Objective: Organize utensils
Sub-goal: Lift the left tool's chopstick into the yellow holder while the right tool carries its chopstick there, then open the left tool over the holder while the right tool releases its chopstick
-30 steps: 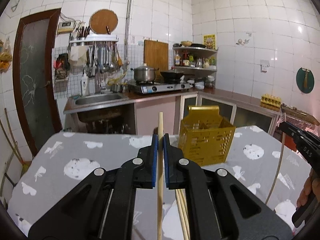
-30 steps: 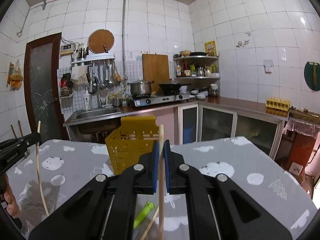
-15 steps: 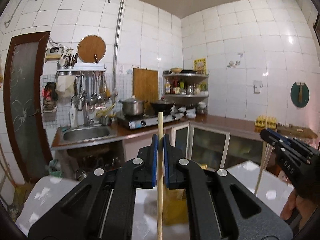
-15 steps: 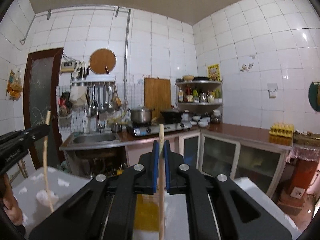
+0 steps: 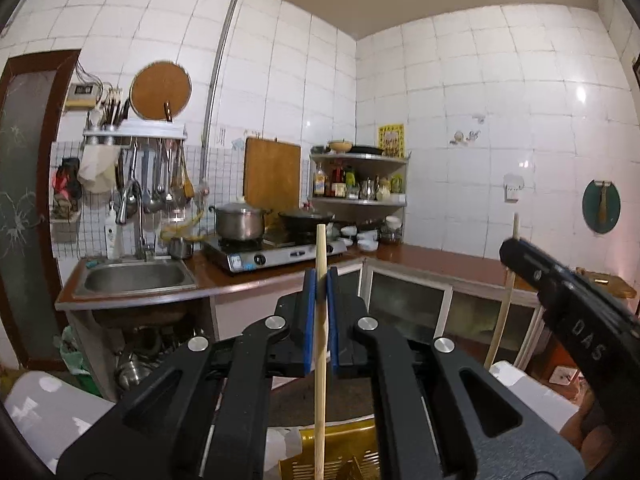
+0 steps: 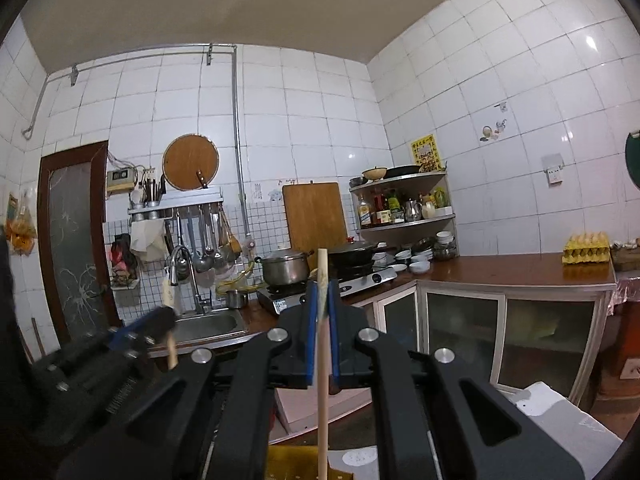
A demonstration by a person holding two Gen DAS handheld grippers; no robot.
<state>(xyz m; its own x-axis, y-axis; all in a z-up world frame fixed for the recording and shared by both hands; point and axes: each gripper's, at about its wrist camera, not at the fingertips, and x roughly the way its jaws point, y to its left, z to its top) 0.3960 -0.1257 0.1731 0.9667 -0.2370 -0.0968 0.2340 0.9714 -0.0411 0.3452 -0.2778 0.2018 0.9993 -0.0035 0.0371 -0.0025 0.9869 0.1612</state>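
Observation:
My left gripper [image 5: 320, 280] is shut on a wooden chopstick [image 5: 320, 344] held upright, its lower end reaching down to the yellow slotted basket [image 5: 340, 460] just below. My right gripper [image 6: 321, 294] is shut on a second wooden chopstick [image 6: 322, 376], also upright, above the same yellow basket [image 6: 292, 462]. In the left wrist view the right gripper [image 5: 568, 300] shows at the right with its chopstick [image 5: 502, 312]. In the right wrist view the left gripper [image 6: 132, 336] shows blurred at the left.
The table with its grey cloth [image 5: 44, 412] shows only at the bottom corners. Behind it stand the kitchen counter [image 6: 500, 272] with a sink [image 5: 134, 278], a gas stove [image 5: 276, 252] with pots, a corner shelf [image 6: 404, 208] and an egg tray [image 6: 588, 246].
Both grippers have risen and tilted up with their chopsticks. The table and basket have dropped to the bottom of both views, and the two grippers have come closer together.

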